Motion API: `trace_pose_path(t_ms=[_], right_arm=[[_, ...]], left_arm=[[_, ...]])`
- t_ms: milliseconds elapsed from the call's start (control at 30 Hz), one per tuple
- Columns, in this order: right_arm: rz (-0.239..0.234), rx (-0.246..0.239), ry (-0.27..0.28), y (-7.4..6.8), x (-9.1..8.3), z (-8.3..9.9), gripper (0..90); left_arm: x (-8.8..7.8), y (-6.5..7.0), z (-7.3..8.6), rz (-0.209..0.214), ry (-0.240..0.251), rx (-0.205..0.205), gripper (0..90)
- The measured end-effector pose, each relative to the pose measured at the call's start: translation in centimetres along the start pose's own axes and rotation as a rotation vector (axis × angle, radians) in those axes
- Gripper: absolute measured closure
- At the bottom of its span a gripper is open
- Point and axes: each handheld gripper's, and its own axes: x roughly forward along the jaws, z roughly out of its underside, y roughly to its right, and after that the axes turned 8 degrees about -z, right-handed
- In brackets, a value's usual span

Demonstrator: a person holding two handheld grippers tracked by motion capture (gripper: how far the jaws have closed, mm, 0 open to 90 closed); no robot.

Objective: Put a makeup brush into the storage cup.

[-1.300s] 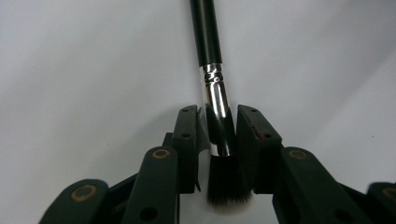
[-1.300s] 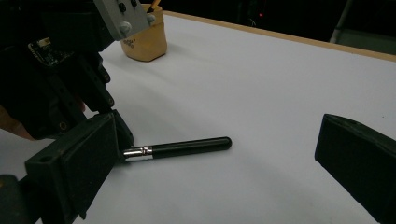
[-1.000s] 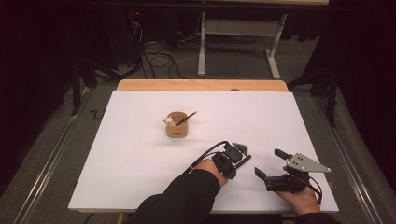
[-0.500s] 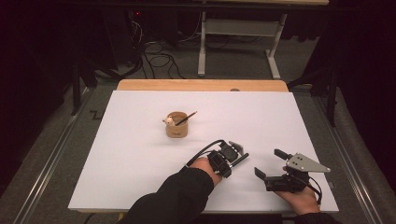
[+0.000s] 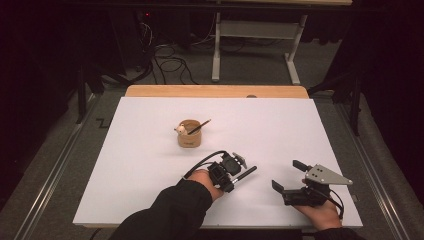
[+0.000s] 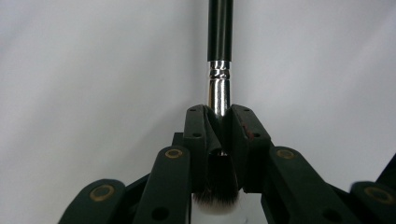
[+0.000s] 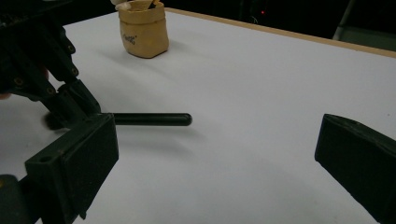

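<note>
done: my left claw (image 6: pixel 219 119) clamped the brush (image 6: pixel 219 56) | my right claw (image 7: pixel 215 154) gaped, idle | left: carry brush to cup (image 5: pixel 189 134)

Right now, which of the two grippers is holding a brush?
The left gripper: its jaws pinch a black-handled brush. The right gripper stands wide open, empty.

Lettering on the tan pouch — one small mark, not legible

The tan pouch (image 7: pixel 142 29) carries a short line of dark print on its side, low toward the left as the right gripper view shows it — the characters are too small and blurred to make out. In the high view the same pouch (image 5: pixel 189 133) shows a faint dark mark on its front, equally unreadable. No other text, number, brand or sign can be read.
</note>
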Motion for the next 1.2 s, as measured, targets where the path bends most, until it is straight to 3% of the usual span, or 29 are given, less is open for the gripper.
trace_pose_path(t_ms=[167, 433, 733, 1000, 1200], right_arm=[[0.002, -0.002, -0.005, 0.0, 0.0, 0.0, 0.3], [0.002, -0.005, -0.01, -0.1, 0.2, 0.1, 0.2], [0.007, 0.0, -0.021, -0.1, 0.3, 0.2, 0.2], [-0.002, -0.011, -0.035, -0.5, 0.6, 0.3, 1.6], [-0.056, -0.099, -0.033, -2.2, 1.3, -0.4, 8.2]], left_arm=[[-1.0, -1.2, 1.6, 0.003, 0.005, -0.018, 77.3], [-2.1, -2.9, 4.4, 0.015, -0.004, -0.003, 77.3], [-2.7, -4.7, 6.7, 0.005, -0.003, -0.037, 77.3], [-3.3, -5.3, 7.6, 0.036, 0.004, -0.004, 77.3], [-3.4, -4.9, 7.4, 0.047, -0.023, 0.035, 77.3]])
